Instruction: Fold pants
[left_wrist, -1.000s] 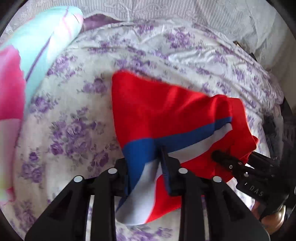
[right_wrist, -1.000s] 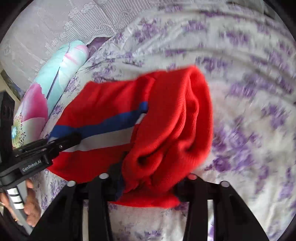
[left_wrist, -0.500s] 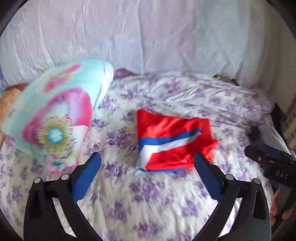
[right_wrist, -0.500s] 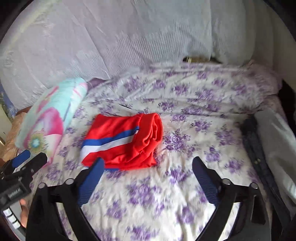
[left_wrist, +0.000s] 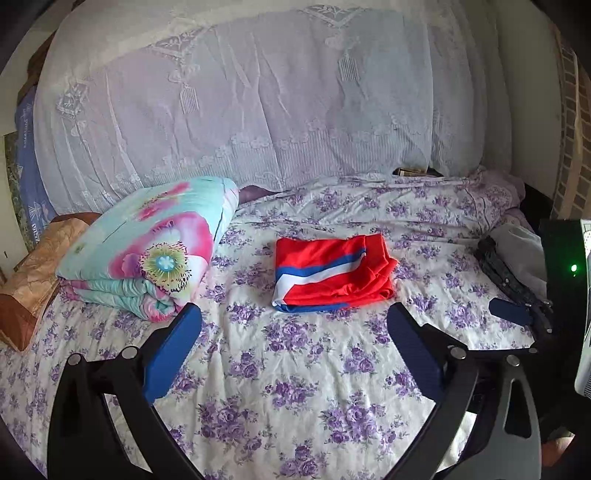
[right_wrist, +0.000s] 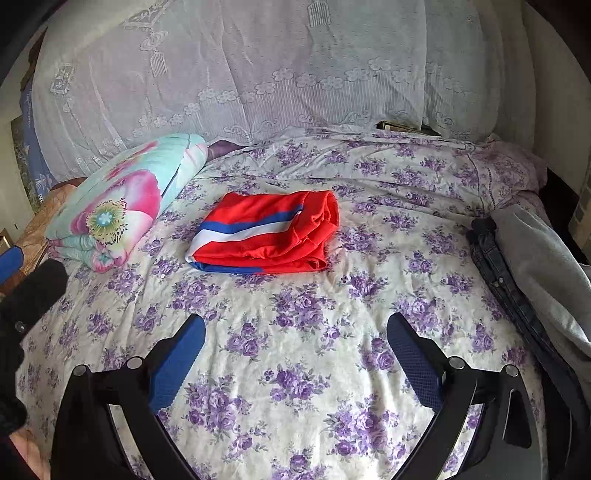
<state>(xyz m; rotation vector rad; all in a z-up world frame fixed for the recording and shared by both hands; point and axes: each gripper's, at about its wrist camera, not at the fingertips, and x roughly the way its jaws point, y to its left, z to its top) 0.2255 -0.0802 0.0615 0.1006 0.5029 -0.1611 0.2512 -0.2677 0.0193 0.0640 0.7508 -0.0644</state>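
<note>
The red pants (left_wrist: 334, 271) with a blue and white stripe lie folded in a flat bundle on the floral bedsheet (left_wrist: 295, 369); they also show in the right wrist view (right_wrist: 267, 232). My left gripper (left_wrist: 293, 321) is open and empty, held back well short of the pants. My right gripper (right_wrist: 295, 332) is open and empty too, also well short of them. The tip of the right gripper (left_wrist: 511, 312) shows at the right edge of the left wrist view.
A folded flowered quilt (left_wrist: 147, 254) lies left of the pants, with a brown cushion (left_wrist: 33, 280) beyond it. Dark jeans (right_wrist: 509, 280) and a grey garment (right_wrist: 543, 266) lie at the bed's right edge. A lace curtain (left_wrist: 258, 103) hangs behind.
Both grippers let go of the pants, opened wide and pulled back. The pants now rest folded on the bed.
</note>
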